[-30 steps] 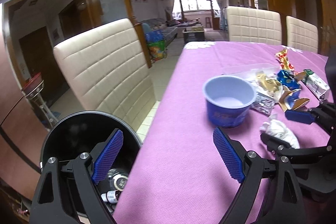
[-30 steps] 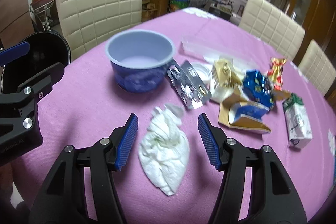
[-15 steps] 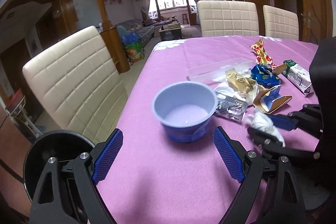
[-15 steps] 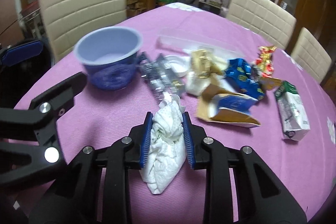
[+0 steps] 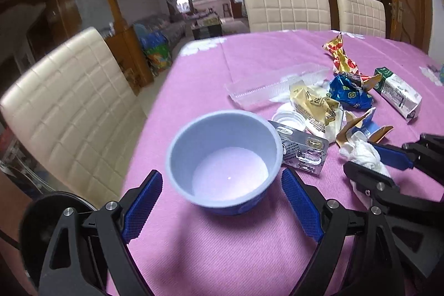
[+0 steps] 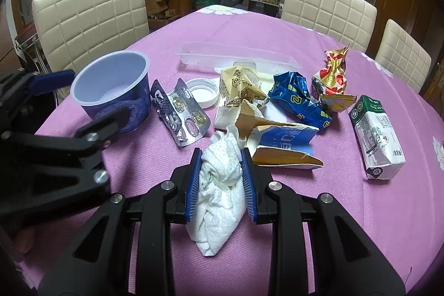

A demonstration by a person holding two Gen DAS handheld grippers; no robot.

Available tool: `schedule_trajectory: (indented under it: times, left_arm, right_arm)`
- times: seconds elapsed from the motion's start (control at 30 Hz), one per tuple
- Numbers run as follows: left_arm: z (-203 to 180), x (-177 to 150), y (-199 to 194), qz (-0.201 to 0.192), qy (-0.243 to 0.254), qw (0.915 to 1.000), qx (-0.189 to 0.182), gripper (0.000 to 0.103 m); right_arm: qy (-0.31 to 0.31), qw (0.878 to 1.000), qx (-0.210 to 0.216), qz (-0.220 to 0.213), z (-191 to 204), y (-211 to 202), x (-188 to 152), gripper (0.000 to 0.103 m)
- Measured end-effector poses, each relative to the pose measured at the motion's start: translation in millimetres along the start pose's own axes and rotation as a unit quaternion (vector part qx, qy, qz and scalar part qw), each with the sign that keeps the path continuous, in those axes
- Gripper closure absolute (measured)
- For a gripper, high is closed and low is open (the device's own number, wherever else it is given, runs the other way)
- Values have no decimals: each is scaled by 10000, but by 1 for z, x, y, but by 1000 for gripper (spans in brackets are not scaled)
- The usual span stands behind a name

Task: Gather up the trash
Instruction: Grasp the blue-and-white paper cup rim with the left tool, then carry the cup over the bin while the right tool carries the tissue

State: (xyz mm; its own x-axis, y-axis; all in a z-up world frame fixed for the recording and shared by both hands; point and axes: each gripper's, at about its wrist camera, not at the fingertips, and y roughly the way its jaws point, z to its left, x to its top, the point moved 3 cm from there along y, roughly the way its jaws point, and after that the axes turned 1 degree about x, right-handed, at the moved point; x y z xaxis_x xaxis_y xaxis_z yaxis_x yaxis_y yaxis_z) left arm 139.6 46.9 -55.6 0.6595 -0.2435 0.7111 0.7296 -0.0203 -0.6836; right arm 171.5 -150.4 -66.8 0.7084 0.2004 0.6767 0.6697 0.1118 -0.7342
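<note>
Two wrist fisheyes, both angled down over the purple table (image 5: 227, 254) from close above it.

The left view looks toward 12 o'clock along its own fingers, with the blue cup (image 5: 224, 160) close ahead and what may be a dark bin at 8 o'clock. The right view sits just beside it, and the same cup (image 6: 113, 90) lies at its 10 o'clock. Both share the cup, the blister pack (image 5: 304, 153) and the wrappers.

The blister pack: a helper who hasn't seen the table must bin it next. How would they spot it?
On the purple tablecloth, find the blue cup at the left of the litter pile. The blister pack lies just right of it, before the white cap. It is the only silver foil sheet with pill bubbles.
</note>
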Motion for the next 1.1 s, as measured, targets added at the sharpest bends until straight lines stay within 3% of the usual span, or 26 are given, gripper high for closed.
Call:
schedule_trajectory:
  times: [0.27,0.47,0.53,0.63,0.8,1.1]
  left_arm:
    - [14,6,24,344,-470,9980,-257,18]
    - [6,7,20,135,-197,9997,60,18]
    - [4,6,19,138,-162,9998,-52,18]
    - [3,7,13,12,-135,9999,-34,28]
    - [2,6,6,-89,-147,9997,-192,28]
    - [5,-2,-28,-466,-56,9989,32,28]
  right_arm:
    - [72,9999,-102,64,-7,7,5,74]
    - [155,9996,-239,70,-14,9,8,74]
    - [215,9995,-198,70,-16,9,8,74]
    - [231,9996,-154,35,-17,8,8,74]
    - [228,9997,-15,-118,-14,0,8,74]
    - [166,9995,161,-223,-7,-6,9,74]
